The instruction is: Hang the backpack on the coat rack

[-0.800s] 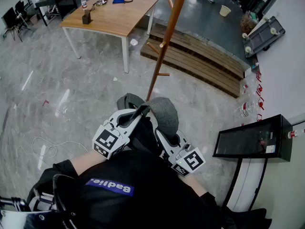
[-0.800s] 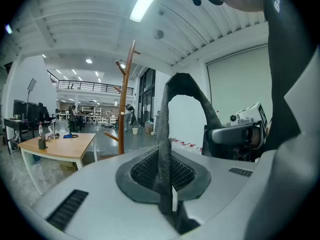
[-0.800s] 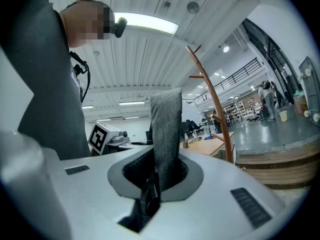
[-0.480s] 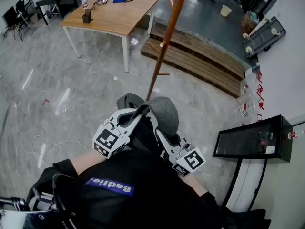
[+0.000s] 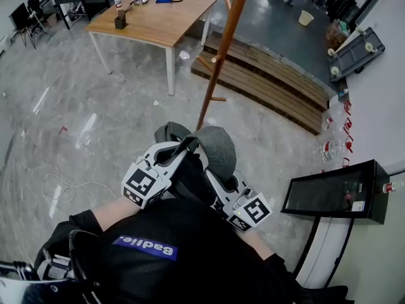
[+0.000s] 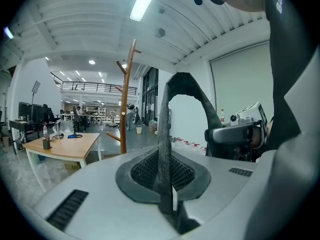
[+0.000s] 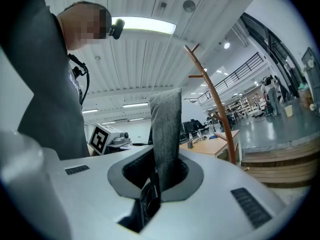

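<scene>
The wooden coat rack (image 5: 219, 46) stands on the floor straight ahead of me, its pegs angled up. I hold the dark grey backpack (image 5: 214, 145) in front of my chest, short of the pole. My left gripper (image 5: 181, 149) is shut on a thin dark strap (image 6: 164, 144) that arches up toward the right gripper (image 6: 239, 130). My right gripper (image 5: 219, 183) is shut on a wide grey strap (image 7: 166, 129) that stands up between its jaws. The rack (image 6: 125, 101) shows ahead in the left gripper view, and the rack (image 7: 216, 106) also in the right gripper view. The bag's body is mostly hidden.
A wooden table (image 5: 155, 18) with bottles and small items stands at the far left. A low wooden platform (image 5: 272, 78) lies behind the rack. A black glass-fronted cabinet (image 5: 332, 192) stands at the right by the wall. A white cable (image 5: 57, 192) trails on the floor.
The head view has shifted slightly; both grippers and the backpack stay where they were.
</scene>
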The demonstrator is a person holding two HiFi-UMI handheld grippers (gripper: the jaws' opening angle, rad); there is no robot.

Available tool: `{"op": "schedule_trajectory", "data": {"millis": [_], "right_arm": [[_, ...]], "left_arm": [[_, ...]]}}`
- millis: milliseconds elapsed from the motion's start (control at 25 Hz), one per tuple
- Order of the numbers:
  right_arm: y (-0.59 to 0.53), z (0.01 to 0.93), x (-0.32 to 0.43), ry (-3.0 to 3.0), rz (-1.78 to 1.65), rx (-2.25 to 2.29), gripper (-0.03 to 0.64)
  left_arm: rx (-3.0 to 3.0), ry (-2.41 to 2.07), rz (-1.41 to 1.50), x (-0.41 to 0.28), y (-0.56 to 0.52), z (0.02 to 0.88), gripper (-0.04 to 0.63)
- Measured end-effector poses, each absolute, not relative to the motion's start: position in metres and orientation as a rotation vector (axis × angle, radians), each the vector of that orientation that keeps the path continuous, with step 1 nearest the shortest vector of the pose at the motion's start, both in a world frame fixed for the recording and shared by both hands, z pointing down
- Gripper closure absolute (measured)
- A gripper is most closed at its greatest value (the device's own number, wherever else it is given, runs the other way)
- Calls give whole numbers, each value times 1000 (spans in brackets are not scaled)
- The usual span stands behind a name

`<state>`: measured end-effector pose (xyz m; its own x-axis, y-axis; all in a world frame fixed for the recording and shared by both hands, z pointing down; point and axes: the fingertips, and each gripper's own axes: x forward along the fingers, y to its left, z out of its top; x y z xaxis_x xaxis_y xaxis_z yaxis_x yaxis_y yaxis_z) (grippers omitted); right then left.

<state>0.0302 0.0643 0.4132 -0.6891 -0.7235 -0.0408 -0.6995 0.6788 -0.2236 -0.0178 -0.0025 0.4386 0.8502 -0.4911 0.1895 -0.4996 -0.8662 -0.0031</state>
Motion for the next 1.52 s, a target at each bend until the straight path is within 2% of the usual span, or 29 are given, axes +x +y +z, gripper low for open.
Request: {"op": "schedule_trajectory", "data": {"millis": [640, 960, 1520], "right_arm": [[42, 394, 58, 2805, -229, -985, 583], [-14, 368, 64, 2778, -164, -1018, 583], [-146, 362, 71, 2607, -451, -1032, 583]], "left_arm": [[2921, -1052, 244, -7, -25, 418, 561], [2978, -980, 186, -9, -77, 389, 561], [2992, -772, 207, -12, -203, 374, 561]]}}
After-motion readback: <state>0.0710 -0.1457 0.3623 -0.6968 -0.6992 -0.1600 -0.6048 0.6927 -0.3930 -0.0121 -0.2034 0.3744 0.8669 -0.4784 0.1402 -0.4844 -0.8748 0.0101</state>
